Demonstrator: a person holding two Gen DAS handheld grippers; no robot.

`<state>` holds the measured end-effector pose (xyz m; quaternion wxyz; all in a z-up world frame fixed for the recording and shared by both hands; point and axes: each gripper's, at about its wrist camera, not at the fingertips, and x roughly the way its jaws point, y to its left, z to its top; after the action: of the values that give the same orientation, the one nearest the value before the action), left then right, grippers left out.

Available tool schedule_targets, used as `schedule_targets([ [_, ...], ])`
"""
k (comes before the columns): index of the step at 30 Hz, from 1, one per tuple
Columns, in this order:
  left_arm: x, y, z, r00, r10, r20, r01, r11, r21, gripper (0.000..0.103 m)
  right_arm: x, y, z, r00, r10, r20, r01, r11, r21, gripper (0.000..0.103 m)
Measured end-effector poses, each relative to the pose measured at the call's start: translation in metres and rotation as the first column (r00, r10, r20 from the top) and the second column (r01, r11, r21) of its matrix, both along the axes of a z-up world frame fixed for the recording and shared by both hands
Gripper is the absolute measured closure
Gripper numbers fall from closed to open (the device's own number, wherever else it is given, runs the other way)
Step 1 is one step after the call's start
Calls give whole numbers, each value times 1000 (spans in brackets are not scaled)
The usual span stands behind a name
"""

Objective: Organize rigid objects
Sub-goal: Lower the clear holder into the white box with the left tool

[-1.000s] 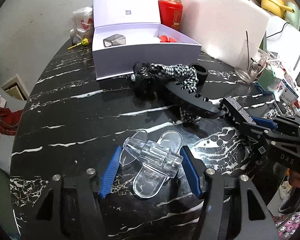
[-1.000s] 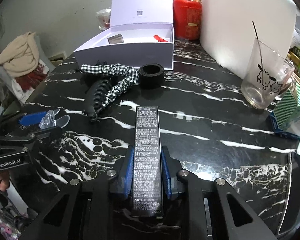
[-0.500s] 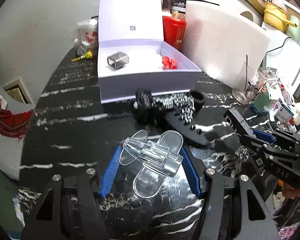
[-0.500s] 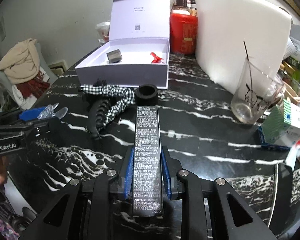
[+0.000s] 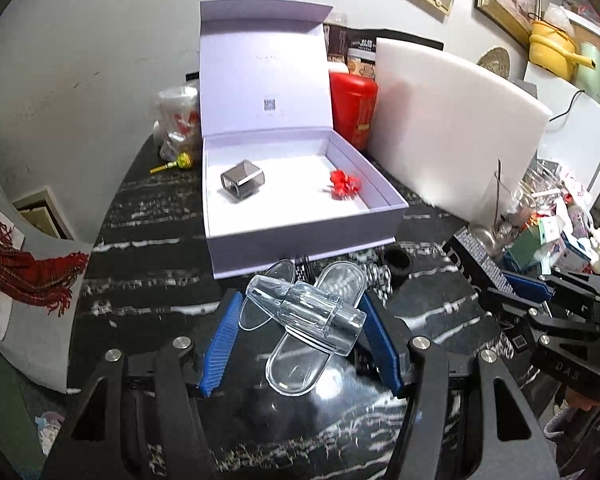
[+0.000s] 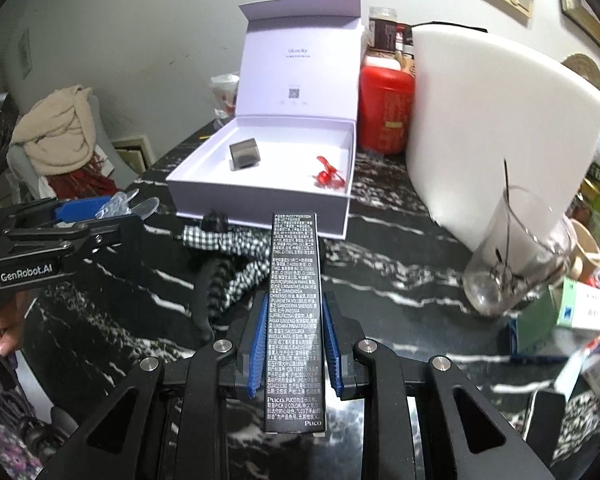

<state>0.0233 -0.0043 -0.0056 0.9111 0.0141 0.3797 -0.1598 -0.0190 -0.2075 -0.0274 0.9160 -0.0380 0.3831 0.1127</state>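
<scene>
Left wrist view: left gripper (image 5: 300, 322) clamps a clear hair clip (image 5: 306, 312), right gripper (image 6: 294, 344) pinches a slim black carton (image 6: 295, 312), both w/ loads above the table short of the open white box (image 5: 300, 232); each should clear its front wall, then release low inside.

Clear glossy plastic clip (image 5: 308, 320), matt (printed) carton (image 6: 294, 320)
</scene>
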Motion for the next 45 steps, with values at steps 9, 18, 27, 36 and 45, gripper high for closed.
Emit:
schedule_targets([
  [9,31,0,9,1000,14,8,-14,1000,8,43,26,5,10,999,27,22,-27,1000,-4,78],
  [18,60,1,18,999,28,16,-29,999,14,43,54,9,18,998,57,38,-57,998,-13,78],
  [27,91,2,23,999,36,17,-37,999,18,43,85,11,22,996,78,44,-77,997,-6,78],
  [36,126,-2,24,999,31,27,-32,999,28,43,121,11,25,995,81,55,-81,997,-4,78],
  [45,157,-5,24,998,30,47,-32,999,37,43,150,14,31,992,97,86,-95,995,-22,78],
])
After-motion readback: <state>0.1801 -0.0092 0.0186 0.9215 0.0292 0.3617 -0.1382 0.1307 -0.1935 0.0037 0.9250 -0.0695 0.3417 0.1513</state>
